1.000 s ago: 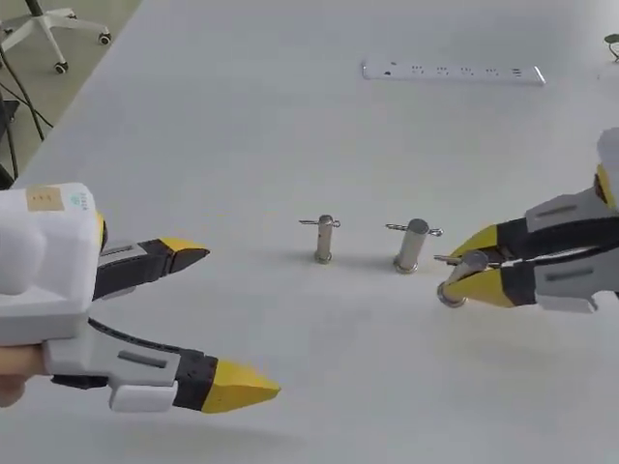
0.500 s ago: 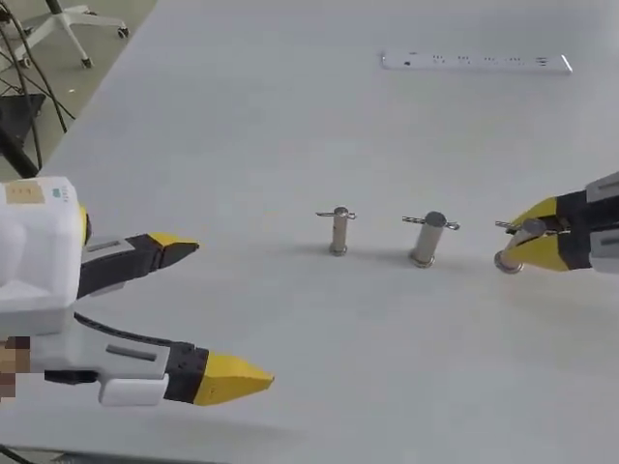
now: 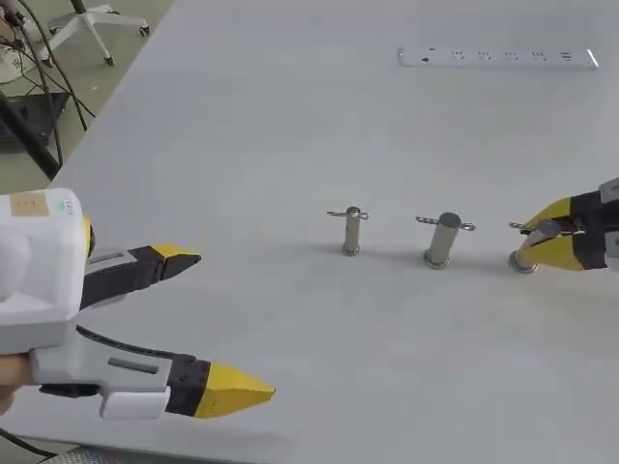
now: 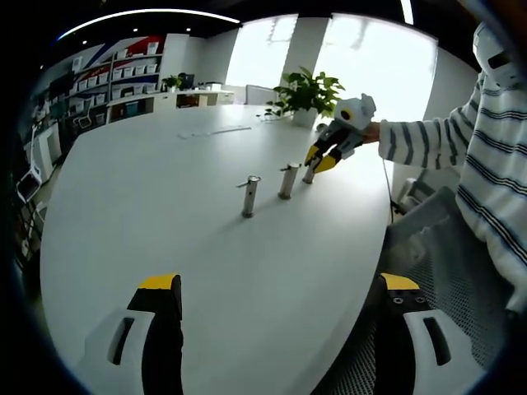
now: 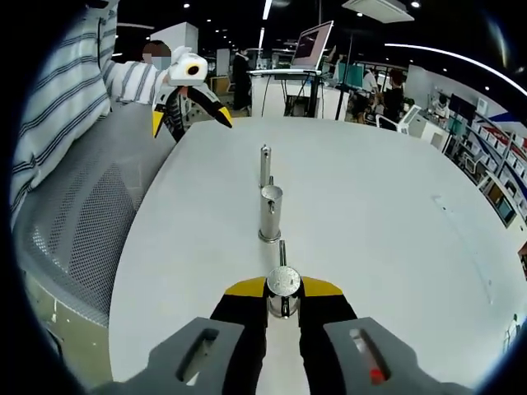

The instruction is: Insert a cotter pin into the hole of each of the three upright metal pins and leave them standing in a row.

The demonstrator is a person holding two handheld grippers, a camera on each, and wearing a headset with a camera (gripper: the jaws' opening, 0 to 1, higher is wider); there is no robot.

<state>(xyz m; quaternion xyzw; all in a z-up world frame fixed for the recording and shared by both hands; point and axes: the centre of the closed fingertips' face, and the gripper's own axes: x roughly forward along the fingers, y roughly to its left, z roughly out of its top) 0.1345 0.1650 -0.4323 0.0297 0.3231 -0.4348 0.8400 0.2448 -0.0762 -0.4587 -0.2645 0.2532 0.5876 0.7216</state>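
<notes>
Three metal pins stand in a row on the white table (image 3: pixel 290 126). The left pin (image 3: pixel 351 232) and the middle pin (image 3: pixel 442 240) are free and upright, each with a cotter pin through its top. My right gripper (image 3: pixel 544 242) is shut on the third pin (image 3: pixel 528 249), which leans slightly with its base at the table and a cotter pin (image 3: pixel 520 228) sticking out of its head. The right gripper view shows that pin (image 5: pixel 284 290) between the yellow tips, and the other two beyond it. My left gripper (image 3: pixel 227 324) hovers open at the near left, nothing in it.
A white power strip (image 3: pixel 498 58) lies at the far side of the table. An office chair base (image 3: pixel 92 19) and cables are on the floor past the left edge. A potted plant (image 4: pixel 305 90) stands at one table end.
My right gripper carried the third pin to the right, away from the middle pin, and brought it more upright in line with the row. The left gripper stayed open and roughly in place.
</notes>
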